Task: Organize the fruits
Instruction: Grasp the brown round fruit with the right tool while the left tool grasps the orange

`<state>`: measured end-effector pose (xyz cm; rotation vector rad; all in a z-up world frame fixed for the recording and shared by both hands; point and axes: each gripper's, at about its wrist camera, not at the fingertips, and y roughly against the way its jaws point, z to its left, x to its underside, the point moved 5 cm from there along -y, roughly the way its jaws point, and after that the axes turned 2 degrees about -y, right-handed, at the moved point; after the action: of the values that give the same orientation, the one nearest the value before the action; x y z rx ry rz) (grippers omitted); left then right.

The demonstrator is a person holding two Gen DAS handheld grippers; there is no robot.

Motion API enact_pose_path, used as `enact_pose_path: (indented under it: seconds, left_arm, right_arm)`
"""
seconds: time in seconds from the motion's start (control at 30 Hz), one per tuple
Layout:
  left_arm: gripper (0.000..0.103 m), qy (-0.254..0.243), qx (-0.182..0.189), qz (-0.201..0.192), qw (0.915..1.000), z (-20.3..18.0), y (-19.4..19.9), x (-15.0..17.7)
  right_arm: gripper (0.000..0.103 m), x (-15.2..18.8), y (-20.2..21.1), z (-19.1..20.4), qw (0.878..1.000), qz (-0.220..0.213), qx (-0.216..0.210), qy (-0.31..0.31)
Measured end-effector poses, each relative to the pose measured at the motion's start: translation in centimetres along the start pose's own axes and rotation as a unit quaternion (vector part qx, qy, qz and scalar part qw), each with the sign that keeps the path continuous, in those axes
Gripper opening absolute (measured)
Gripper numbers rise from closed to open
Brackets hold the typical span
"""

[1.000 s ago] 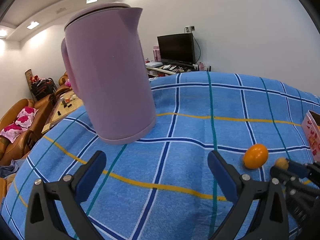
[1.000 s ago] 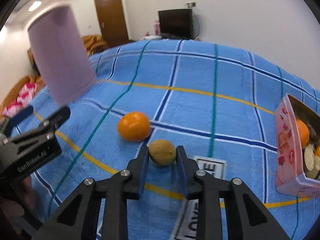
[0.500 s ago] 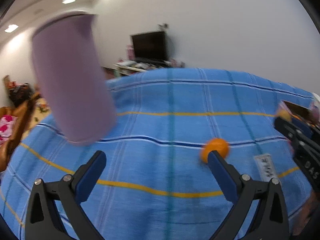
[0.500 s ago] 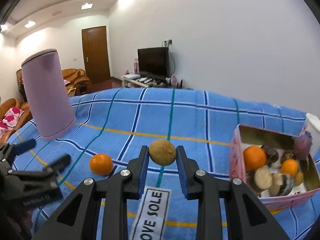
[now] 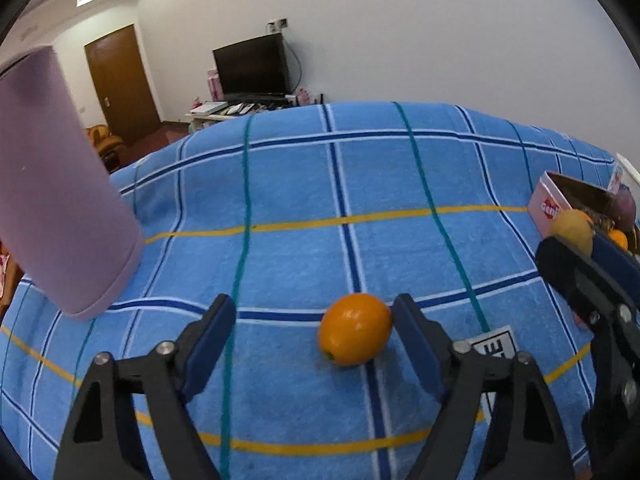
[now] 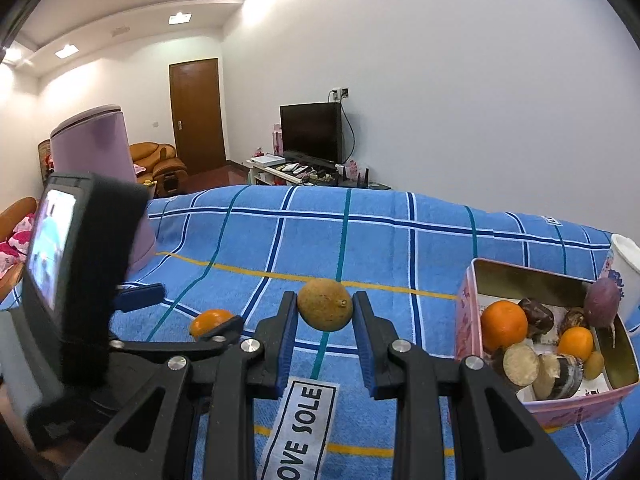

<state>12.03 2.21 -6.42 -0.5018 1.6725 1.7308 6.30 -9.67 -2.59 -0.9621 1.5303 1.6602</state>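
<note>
Right tool (image 6: pixel 325 320) clenched on rough brown oval fruit (image 6: pixel 325 309), left tool (image 5: pixel 314 328) released around smooth orange (image 5: pixel 354 329)

Lilac kettle (image 5: pixel 60 200) on blue checked cloth (image 5: pixel 360 184); black television (image 6: pixel 311 131)

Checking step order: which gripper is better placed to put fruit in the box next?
Right. The right gripper already holds a brown fruit near the box; the left gripper is open around the orange.
</note>
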Motion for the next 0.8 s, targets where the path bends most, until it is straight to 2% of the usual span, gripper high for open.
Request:
enact_pose_path:
  seconds: [0.1, 0.17, 0.23, 0.3, 0.57, 0.8]
  left_arm:
    - [0.059, 0.003, 0.028, 0.022, 0.9994, -0.3, -0.8, 0.2]
    - [0.056, 0.015, 0.038, 0.028, 0.9988, 0.0, -1.0, 0.2]
    - [0.042, 0.031, 0.056, 0.032, 0.9974, 0.5, -1.2, 0.3]
    - [0.037, 0.038, 0.07, 0.032, 0.9963, 0.7, -1.2, 0.3]
    - [0.037, 0.034, 0.064, 0.003, 0.9974, 0.8, 0.3, 0.2]
    - [0.036, 0.046, 0.041, -0.048, 0.9969, 1.7, 2.1, -0.1]
  right_arm:
    - [0.03, 0.2, -0.3, 0.2, 1.0, 0.004, 0.0, 0.002]
    - [0.03, 0.3, -0.5, 0.3, 1.0, 0.009, -0.002, 0.003]
    - [0.03, 0.3, -0.5, 0.5, 1.0, 0.009, -0.002, 0.005]
    - [0.03, 0.4, -0.4, 0.6, 1.0, 0.006, 0.001, 0.006]
    - [0.03, 0.3, -0.3, 0.6, 1.0, 0.0, 0.003, 0.006]
    - [0.03, 0.4, 0.1, 0.8, 1.0, -0.011, -0.007, 0.01]
